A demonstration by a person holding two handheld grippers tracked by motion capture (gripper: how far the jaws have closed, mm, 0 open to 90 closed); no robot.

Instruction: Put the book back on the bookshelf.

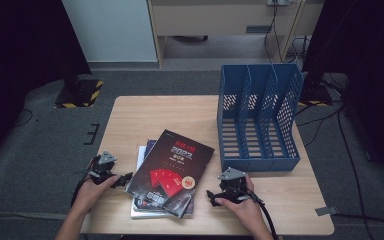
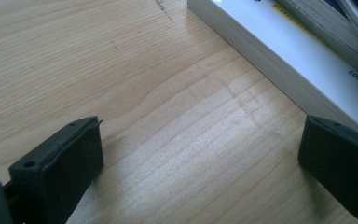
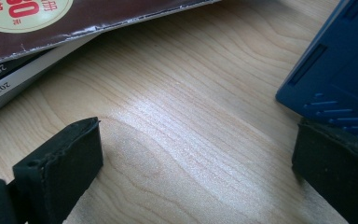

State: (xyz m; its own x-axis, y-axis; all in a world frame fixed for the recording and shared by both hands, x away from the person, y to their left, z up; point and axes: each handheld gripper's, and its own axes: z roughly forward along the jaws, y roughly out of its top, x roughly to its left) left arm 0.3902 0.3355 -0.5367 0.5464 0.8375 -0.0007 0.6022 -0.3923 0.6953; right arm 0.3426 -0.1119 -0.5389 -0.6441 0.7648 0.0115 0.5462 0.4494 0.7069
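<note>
- Progress: nothing filed yet. Stack of magazines (image 1: 167, 175) lies flat at 6 o'clock on the wooden table (image 1: 150, 115); blue file rack (image 1: 258, 117) at 3 o'clock stands with all slots empty.
- Left gripper (image 1: 126, 178): jaws wide apart, nothing between, at 9 o'clock of the stack.
- Right gripper (image 1: 211, 196): jaws likewise apart, empty, between stack and rack.
- Remaining, judged: grasp, lift, slot magazines.
- Writing: top cover reads "2023"; spines read "2025"; other text illegible.

This looks like an office or a lab room: grey carpet floor (image 1: 40, 150), a wooden table (image 1: 145, 112), a blue file rack (image 1: 260, 120), cables (image 1: 350, 150), and a pale cabinet (image 1: 220, 20) behind.
</note>
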